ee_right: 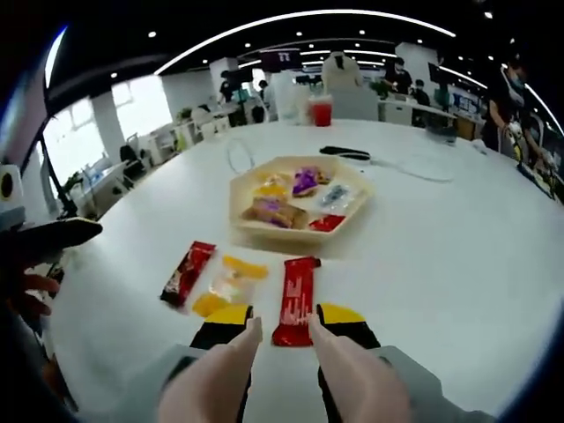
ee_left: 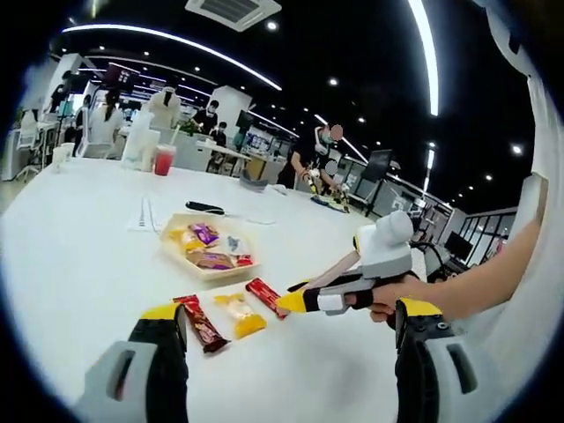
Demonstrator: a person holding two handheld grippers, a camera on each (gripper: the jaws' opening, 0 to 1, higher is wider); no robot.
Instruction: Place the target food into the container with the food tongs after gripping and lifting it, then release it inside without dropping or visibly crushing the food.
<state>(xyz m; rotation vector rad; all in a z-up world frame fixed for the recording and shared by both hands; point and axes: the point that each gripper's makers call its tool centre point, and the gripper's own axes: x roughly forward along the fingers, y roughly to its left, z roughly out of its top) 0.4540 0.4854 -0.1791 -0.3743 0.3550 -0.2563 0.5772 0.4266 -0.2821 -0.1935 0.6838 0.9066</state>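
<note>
White table [ee_left: 79,264], large, in an open office with people at far desks.

Tray [ee_right: 352,210]: pale, shallow, many-sided, toward the middle of the table. Wrapped snacks lay inside it, among them a purple packet [ee_right: 305,181], a brown one [ee_right: 275,211] and a red one [ee_right: 327,223] against the tray's near rim.

Three snacks lay loose on the table between the tray and the near edge, side by side but apart: a dark red bar [ee_right: 187,272], a yellow-orange packet [ee_right: 227,284] in clear wrap, and a red bar [ee_right: 296,300].

Right gripper [ee_right: 282,319]: low over the table by the near edge, yellow-tipped jaws apart, holding the food tongs [ee_right: 284,328]. The tongs' two pale arms ran forward from the jaws, tips parted about the width of the red bar, one either side of its near end. Whether the tips touched the wrapper could not be told; the bar lay flat on the table, ungripped. In the left gripper view this gripper [ee_left: 295,301] showed with a hand [ee_left: 385,304] around it, its tips at the red bar [ee_left: 264,295].

Left gripper [ee_left: 289,322]: jaws wide apart, holding nothing, above the table near its edge.

Farther back: a black object [ee_right: 344,152], a thin cable [ee_right: 423,169], a red drink in a cup [ee_right: 321,112].
</note>
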